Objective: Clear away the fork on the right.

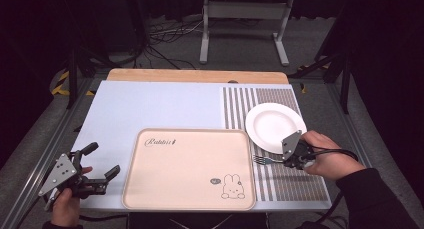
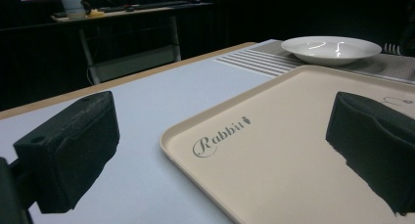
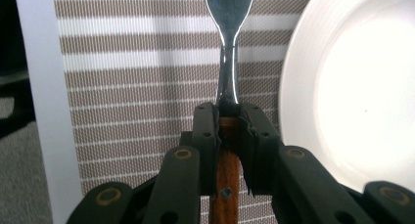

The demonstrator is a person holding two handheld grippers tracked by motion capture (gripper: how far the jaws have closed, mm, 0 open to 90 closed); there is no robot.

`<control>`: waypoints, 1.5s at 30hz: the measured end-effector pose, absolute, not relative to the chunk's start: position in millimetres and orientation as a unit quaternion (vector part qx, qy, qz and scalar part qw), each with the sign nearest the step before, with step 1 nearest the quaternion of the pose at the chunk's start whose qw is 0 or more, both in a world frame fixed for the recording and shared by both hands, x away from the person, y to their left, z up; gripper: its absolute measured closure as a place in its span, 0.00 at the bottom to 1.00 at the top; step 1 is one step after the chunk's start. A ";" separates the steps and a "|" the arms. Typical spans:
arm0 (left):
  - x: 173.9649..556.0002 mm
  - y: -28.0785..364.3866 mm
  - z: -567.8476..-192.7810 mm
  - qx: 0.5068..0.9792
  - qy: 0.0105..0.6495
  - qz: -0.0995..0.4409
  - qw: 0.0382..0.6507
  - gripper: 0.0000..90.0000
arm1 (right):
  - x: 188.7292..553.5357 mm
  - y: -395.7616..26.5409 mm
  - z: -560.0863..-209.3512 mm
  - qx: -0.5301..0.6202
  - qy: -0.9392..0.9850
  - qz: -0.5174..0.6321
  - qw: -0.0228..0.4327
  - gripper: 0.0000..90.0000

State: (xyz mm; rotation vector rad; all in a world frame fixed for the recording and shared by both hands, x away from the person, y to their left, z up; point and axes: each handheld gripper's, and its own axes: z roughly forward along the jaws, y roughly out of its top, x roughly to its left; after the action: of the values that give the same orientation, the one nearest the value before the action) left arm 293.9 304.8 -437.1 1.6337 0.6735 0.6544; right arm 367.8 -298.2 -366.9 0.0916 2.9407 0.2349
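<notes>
My right gripper (image 1: 286, 161) is shut on a fork (image 1: 262, 160) with a wooden handle and a steel head. It holds the fork low over the striped placemat (image 1: 292, 183), tines pointing left toward the beige tray (image 1: 187, 166). In the right gripper view the pads clamp the handle where the wood meets the steel neck of the fork (image 3: 228, 48), with the gripper (image 3: 228, 114) just left of the white plate (image 3: 362, 87). My left gripper (image 1: 104, 160) stands open beside the tray's left edge, nothing between its jaws. In the left gripper view its jaws (image 2: 220, 150) frame the tray's corner (image 2: 293, 150).
The white plate (image 1: 275, 125) sits on the placemat behind my right hand and shows far right in the left gripper view (image 2: 333, 49). The tray bears a rabbit drawing (image 1: 231, 186). A pale blue mat (image 1: 160, 106) covers the table. Desk legs and cables lie beyond the far edge.
</notes>
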 end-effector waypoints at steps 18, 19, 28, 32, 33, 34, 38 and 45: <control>294.6 304.7 -437.7 0.703 0.289 0.280 0.586 0.00 | 372.2 -265.1 -337.1 0.084 0.986 0.113 0.086 0.87; 294.5 305.1 -437.6 0.704 0.289 0.279 0.585 0.00 | 372.3 -261.6 -335.7 0.102 0.985 0.117 0.072 0.87; 294.4 305.4 -437.7 0.702 0.290 0.279 0.588 0.00 | 373.6 -236.1 -328.5 0.176 0.970 0.154 0.070 0.87; 294.4 305.3 -437.7 0.702 0.290 0.279 0.588 0.00 | 374.3 -231.4 -325.2 0.211 0.960 0.170 0.063 0.87; 294.4 305.5 -437.6 0.703 0.289 0.278 0.587 0.00 | 374.3 -230.5 -324.6 0.219 0.958 0.173 0.062 0.87; 294.4 305.4 -437.7 0.702 0.289 0.279 0.588 0.00 | 374.4 -229.3 -323.8 0.227 0.956 0.176 0.063 0.87; 294.4 305.2 -437.8 0.702 0.290 0.278 0.588 0.00 | 372.7 -222.8 -322.5 0.280 0.940 0.186 0.063 0.87; 294.4 305.2 -437.8 0.702 0.290 0.278 0.589 0.00 | 369.6 -212.5 -322.9 0.343 0.917 0.192 0.066 0.87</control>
State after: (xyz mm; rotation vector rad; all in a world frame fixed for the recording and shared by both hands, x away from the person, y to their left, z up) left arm 294.4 305.2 -437.8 1.6343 0.6748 0.6479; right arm 369.6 -212.5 -322.9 1.0346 2.7659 0.5806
